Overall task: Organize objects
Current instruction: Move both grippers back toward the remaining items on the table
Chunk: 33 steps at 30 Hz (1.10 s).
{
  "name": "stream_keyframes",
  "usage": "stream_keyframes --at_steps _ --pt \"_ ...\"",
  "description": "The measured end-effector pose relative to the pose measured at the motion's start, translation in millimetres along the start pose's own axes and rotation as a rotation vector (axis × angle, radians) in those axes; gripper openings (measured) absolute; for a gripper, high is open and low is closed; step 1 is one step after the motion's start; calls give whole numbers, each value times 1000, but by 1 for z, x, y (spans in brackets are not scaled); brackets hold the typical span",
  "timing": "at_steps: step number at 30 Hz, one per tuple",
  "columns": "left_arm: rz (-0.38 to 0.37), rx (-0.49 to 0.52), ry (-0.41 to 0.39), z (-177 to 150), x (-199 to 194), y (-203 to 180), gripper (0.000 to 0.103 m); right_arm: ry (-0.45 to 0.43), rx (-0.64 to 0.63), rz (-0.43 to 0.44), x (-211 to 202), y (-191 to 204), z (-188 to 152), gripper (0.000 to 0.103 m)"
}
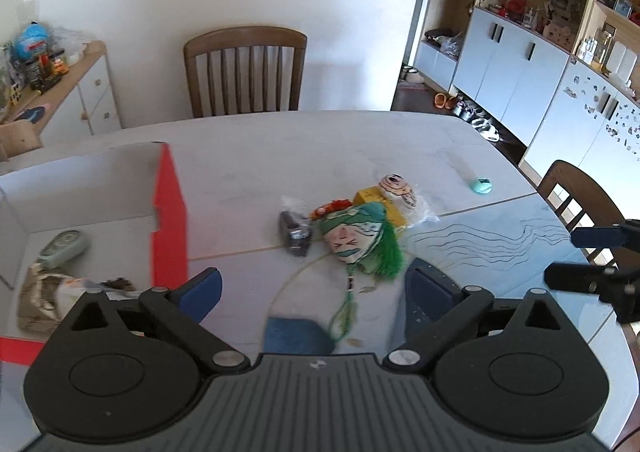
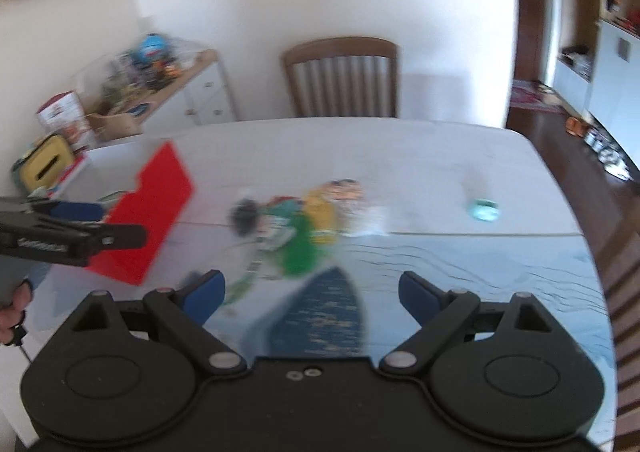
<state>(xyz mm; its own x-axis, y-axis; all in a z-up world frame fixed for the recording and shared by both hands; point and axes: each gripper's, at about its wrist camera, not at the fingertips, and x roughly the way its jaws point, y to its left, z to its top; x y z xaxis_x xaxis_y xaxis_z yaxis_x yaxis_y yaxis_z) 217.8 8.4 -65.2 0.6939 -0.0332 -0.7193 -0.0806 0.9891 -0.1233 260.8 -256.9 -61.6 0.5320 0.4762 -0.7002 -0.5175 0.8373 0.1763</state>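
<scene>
A red-sided cardboard box (image 1: 170, 220) stands at the table's left; inside lie a pale green case (image 1: 64, 248) and a crumpled wrapper (image 1: 52, 292). A cluster lies mid-table: a green-haired face ornament (image 1: 358, 238), a dark packet (image 1: 297, 233), a yellow box (image 1: 378, 204) and a bagged face charm (image 1: 398, 188). A small teal object (image 1: 481, 185) sits far right. My left gripper (image 1: 312, 292) is open and empty, just short of the cluster. My right gripper (image 2: 312, 292) is open and empty; its view is blurred, showing the cluster (image 2: 304, 220) and box (image 2: 156, 212).
A blue item (image 1: 296, 334) lies on the table just under my left gripper. A wooden chair (image 1: 245, 70) stands behind the table, another (image 1: 580, 196) at right. A sideboard with toys (image 1: 60, 80) is at left, cabinets (image 1: 516, 64) at right.
</scene>
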Motion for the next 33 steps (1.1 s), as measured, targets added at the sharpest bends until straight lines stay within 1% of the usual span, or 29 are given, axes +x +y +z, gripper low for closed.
stream_keyframes --at_steps 3,6,11,18,20,22,29,33 --pt "-1 -3 8 2 15 -10 101 4 36 -36 2 -30 -3 93" --pt "18 -1 3 5 29 -16 101 9 60 -66 4 -57 -5 93" --pt "70 -52 17 17 58 -11 101 10 76 -107 11 -90 -3 93" --pt "123 -74 14 33 92 -5 101 3 83 -144 36 -129 14 93" --pt "149 -83 28 36 103 -2 101 7 83 -147 47 -137 20 93" --pt "157 -86 36 38 113 0 101 13 80 -146 58 -143 24 93" --pt "240 -77 80 39 149 16 101 34 64 -143 97 -151 34 90" --pt "253 -54 86 38 161 19 101 30 47 -152 117 -154 38 88"
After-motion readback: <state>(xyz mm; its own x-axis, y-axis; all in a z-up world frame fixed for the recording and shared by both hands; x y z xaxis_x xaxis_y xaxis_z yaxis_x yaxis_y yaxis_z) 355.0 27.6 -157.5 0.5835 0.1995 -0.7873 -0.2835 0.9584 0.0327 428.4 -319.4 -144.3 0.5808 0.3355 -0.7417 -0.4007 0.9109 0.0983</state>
